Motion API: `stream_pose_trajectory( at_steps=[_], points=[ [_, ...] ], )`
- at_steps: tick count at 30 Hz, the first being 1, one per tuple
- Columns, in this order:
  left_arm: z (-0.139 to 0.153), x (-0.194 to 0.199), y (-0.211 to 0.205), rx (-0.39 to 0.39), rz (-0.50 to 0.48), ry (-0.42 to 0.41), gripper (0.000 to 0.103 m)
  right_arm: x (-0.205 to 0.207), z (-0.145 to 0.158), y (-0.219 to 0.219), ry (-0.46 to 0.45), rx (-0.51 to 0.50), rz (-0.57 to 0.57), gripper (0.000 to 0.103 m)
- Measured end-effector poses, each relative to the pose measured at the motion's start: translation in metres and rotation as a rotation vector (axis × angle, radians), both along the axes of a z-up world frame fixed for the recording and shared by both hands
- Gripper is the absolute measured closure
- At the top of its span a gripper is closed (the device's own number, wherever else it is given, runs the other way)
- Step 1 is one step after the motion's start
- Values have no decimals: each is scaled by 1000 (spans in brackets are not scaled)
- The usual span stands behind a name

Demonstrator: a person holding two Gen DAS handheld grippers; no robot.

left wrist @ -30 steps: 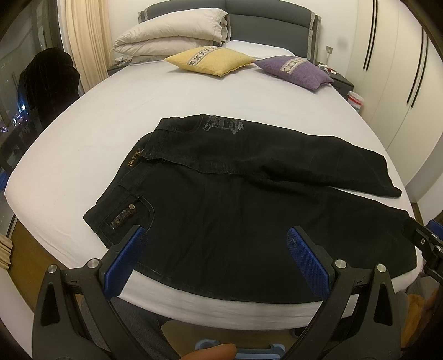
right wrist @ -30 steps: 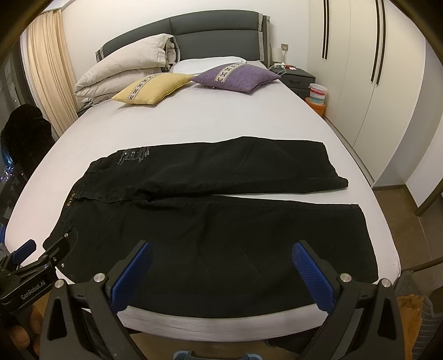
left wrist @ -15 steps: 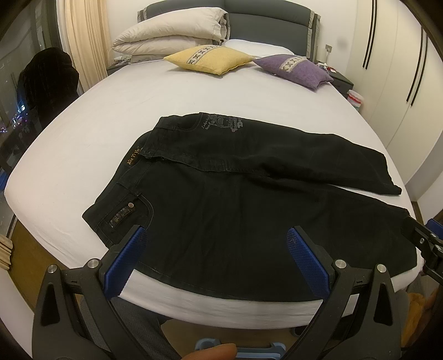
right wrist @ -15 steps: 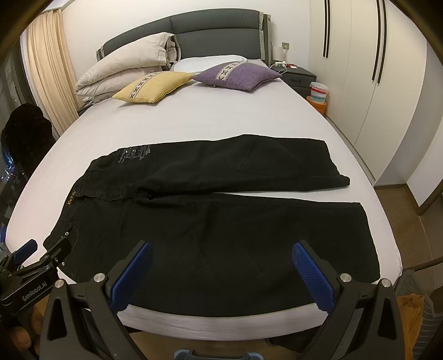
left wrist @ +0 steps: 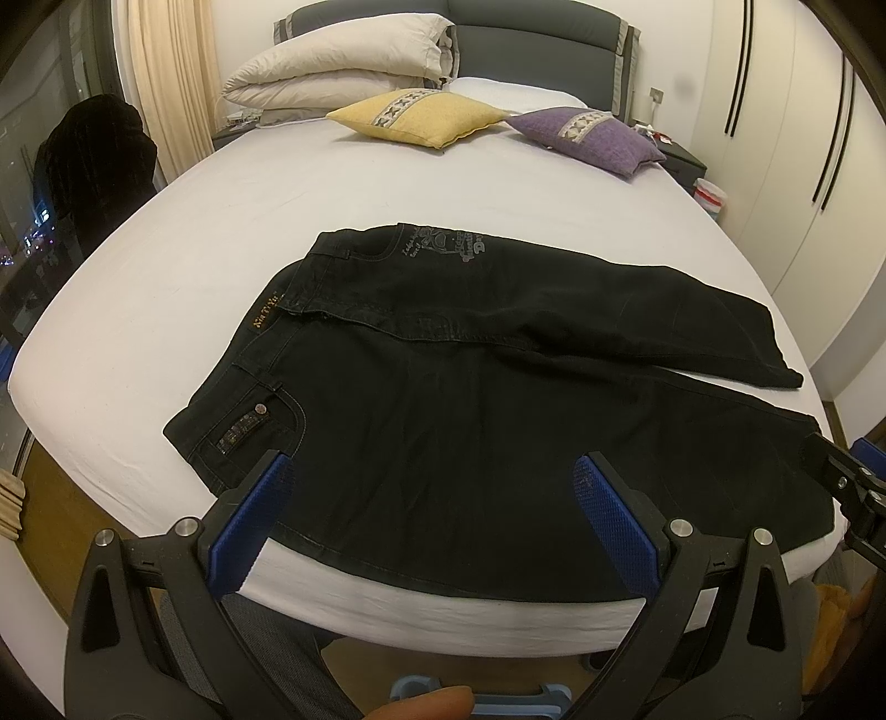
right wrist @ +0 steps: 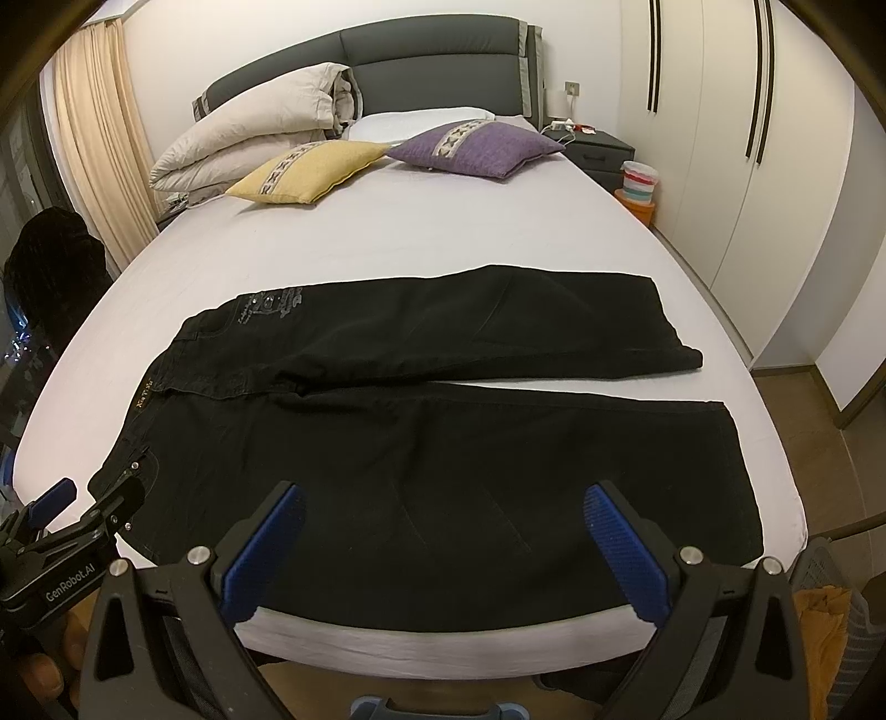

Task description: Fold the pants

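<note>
1. Where the left wrist view looks across the room, a bed [left wrist: 387, 183] with a white sheet fills most of it, backed by a grey headboard [left wrist: 531, 22]. Folded bedding [left wrist: 343, 72], a yellow cushion [left wrist: 415, 116] and a purple cushion [left wrist: 592, 138] lie at its head. Black pants [left wrist: 470, 399] lie flat near the foot edge, waistband to the left, legs running right. The left claw [left wrist: 429, 520] hovers above the near leg with its blue pads wide apart, holding nothing. The near hem is partly covered by the other claw at the right edge.
2. From the right wrist view, white wardrobe doors [right wrist: 736, 166] line the right wall and a curtain [right wrist: 99, 138] hangs on the left. The pants [right wrist: 443, 454] spread across the bed [right wrist: 443, 232], legs slightly parted. The right claw [right wrist: 443, 548] is likewise spread and empty. Pale print near the waistband is too small to read.
</note>
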State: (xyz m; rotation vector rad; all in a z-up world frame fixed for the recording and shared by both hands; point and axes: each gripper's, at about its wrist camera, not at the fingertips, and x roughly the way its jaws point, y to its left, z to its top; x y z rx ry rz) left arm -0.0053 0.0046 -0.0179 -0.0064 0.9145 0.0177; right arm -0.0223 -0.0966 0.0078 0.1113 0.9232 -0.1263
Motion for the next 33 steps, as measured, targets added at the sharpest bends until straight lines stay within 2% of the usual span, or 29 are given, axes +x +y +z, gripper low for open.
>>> stream_pose_trajectory(
  at_steps=[23,26,29,31,33],
  points=[
    [-5,9,-5,34,-28,-7,0,4,-9,1,15,38,21,0],
    [-12,19,3,-25,-64,9,0,9,-8,-7,1,76,66,0],
    [-23,40,13,-85,-148,29,0,18,-4,-19,-23,114,137,0],
    [-28,58,18,-61,-200,9,0,34,0,-32,-49,156,214,0],
    [-31,86,20,27,-253,16,0,53,3,-43,-60,176,284,0]
  ],
)
